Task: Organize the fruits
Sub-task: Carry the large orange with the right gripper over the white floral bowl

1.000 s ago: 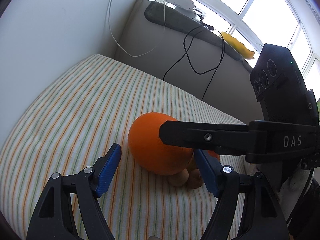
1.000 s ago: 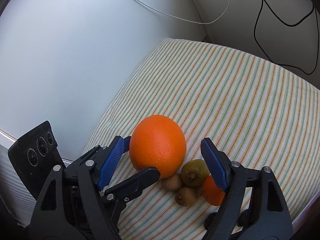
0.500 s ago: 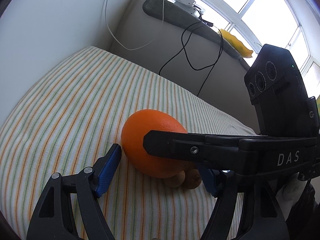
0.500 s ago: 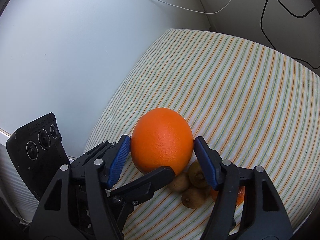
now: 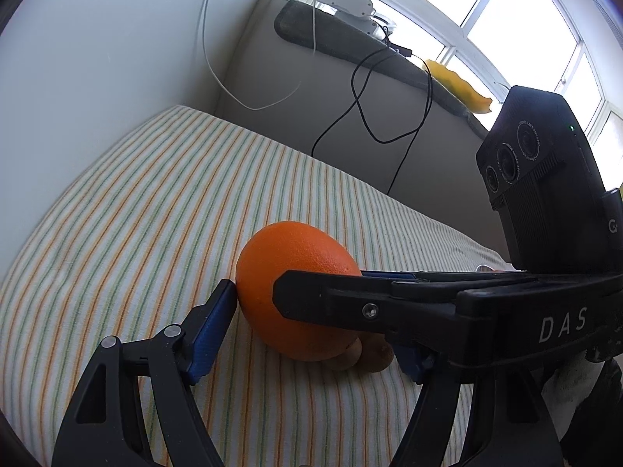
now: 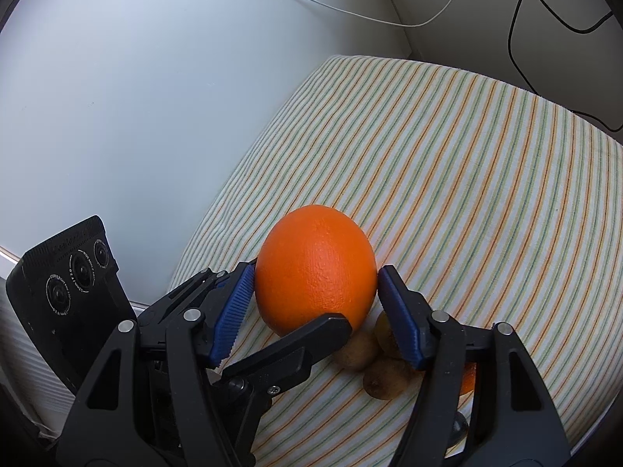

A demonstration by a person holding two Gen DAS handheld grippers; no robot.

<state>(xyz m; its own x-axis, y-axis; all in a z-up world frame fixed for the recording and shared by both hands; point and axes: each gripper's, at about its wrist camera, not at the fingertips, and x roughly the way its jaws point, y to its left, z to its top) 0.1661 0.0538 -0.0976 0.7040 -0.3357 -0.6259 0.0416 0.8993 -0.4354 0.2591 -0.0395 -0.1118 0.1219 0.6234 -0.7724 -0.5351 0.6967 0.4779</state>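
Big orange (image 6: 316, 268) sits on the striped cushion (image 6: 486, 163), nearer the cushion's wall-side edge and toward its near end than its middle. Right gripper (image 6: 316, 292) has it clamped: both blue pads (image 6: 233, 311) press the orange's two sides, jaws having just closed in onto the fruit. In the left wrist view the same orange (image 5: 296, 288) shows with the right gripper's black finger crossing in front of it from the right. Left gripper (image 5: 311, 334) brackets the orange too; its left blue pad (image 5: 212, 330) touches or nearly touches the rind, its other pad mostly hidden behind the right gripper's finger, so a grip by the left can't be confirmed, jaws look spread around the fruit. Three small brown kiwis (image 6: 383, 379) are bunched right behind the orange on its near side, touching it or nearly so, partly covered by the right gripper's right finger. A smaller orange fruit (image 6: 467, 379), likely a mandarin, peeks out just beside the kiwis, mostly hidden behind that finger. In the left wrist view only two of the kiwis (image 5: 379, 354) show under the finger. Beyond the cushion: pale wall (image 6: 136, 97), a white cable (image 5: 218, 70) hanging down it, a black cable (image 5: 373, 116) looping down the grey backrest, a white power strip (image 5: 342, 0) on the ledge under the window (image 5: 525, 19), and something yellow (image 5: 455, 85) on the ledge.
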